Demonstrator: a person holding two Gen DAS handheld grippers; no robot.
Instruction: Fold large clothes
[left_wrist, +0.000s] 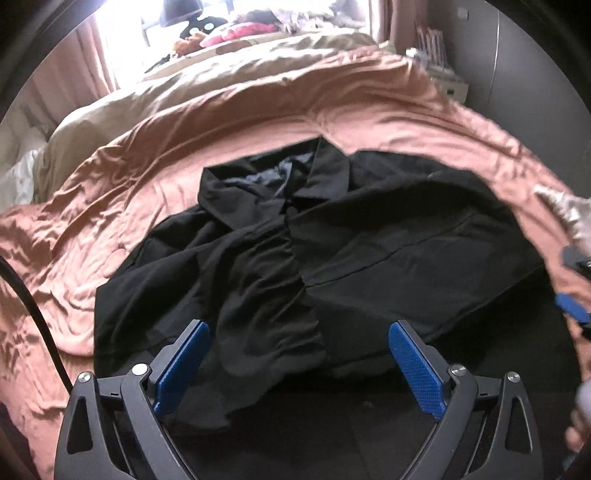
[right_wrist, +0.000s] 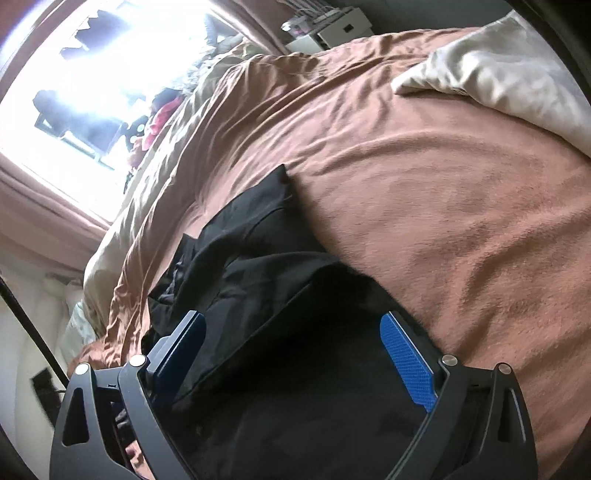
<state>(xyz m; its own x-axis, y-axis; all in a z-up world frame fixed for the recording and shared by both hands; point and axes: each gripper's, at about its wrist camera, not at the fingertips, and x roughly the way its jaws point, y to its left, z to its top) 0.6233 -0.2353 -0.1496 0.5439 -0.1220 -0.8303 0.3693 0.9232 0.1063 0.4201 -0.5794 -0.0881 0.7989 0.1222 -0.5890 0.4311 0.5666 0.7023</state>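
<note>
Left gripper (left_wrist: 299, 363) fingers are standing spread wide w/ nothing pinched – the rumpled front fabric of the black jacket (left_wrist: 332, 251) is lying between and below them, but whether the blue pads are brushing it I can't tell. Right gripper (right_wrist: 293, 356) fingers are likewise spread apart, black cloth showing in the gap, no pinch visible.

The jacket is lying face-up on the brown bedspread (left_wrist: 129, 158), collar (left_wrist: 258, 181) toward the far side, front panels overlapping, so it's probably being laid flat before a fold; the creased middle still looks in need of smoothing.

Left gripper is angling steeply down over the near hem, approx. centred on the garment. Right gripper is sitting at the jacket's right edge – its blue finger is peeking in at the left-wrist view's border – pitched down more shallowly, the view rolled sideways.
</note>
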